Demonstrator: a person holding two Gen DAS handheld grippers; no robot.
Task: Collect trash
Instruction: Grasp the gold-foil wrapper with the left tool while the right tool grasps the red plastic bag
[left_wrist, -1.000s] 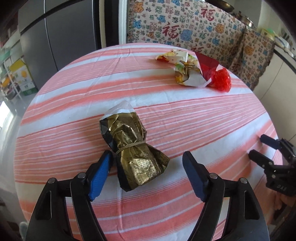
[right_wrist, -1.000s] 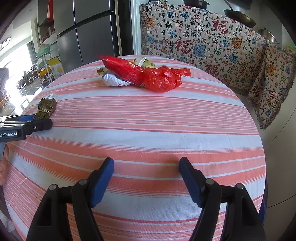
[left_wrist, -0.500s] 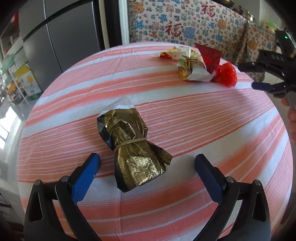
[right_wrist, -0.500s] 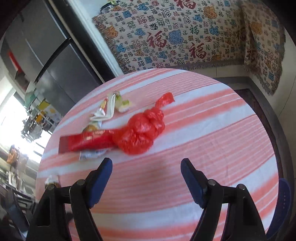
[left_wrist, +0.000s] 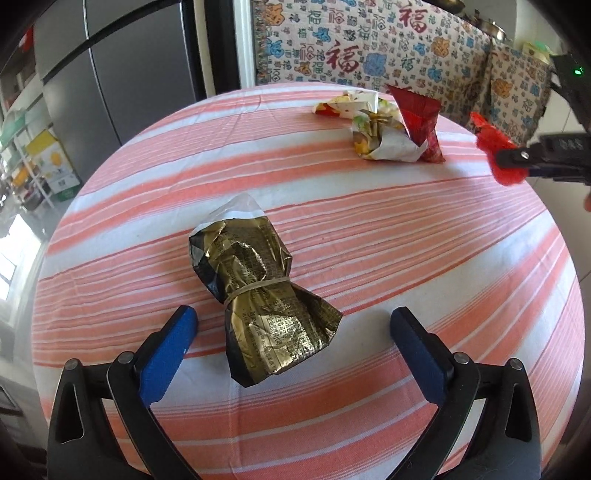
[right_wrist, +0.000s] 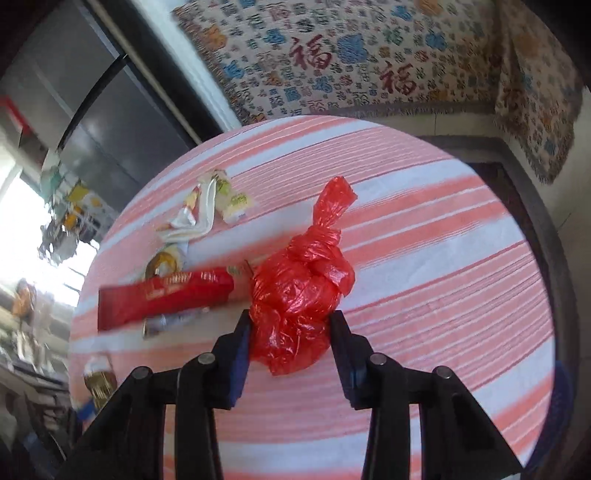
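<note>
A crumpled gold foil packet (left_wrist: 258, 288), tied with a rubber band, lies on the striped round table (left_wrist: 406, 240). My left gripper (left_wrist: 291, 317) is wide open around its near end, and neither pad touches it. At the table's far right lies a knotted red plastic bag (right_wrist: 299, 288). My right gripper (right_wrist: 290, 319) is closing its jaws on this bag, with both pads against its sides. The left wrist view shows the bag (left_wrist: 495, 147) at the right gripper's fingers (left_wrist: 517, 157).
A flat red wrapper (right_wrist: 162, 295) and crumpled white and yellow wrappers (right_wrist: 199, 206) lie just left of the red bag. A patterned cloth (left_wrist: 369, 48) hangs behind the table and a grey refrigerator (left_wrist: 122, 74) stands at the back left. The table edge curves close on the right.
My left jaws spread wider around the gold packet. My right gripper swung from the bare near side of the table to the red bag and narrowed onto it.
</note>
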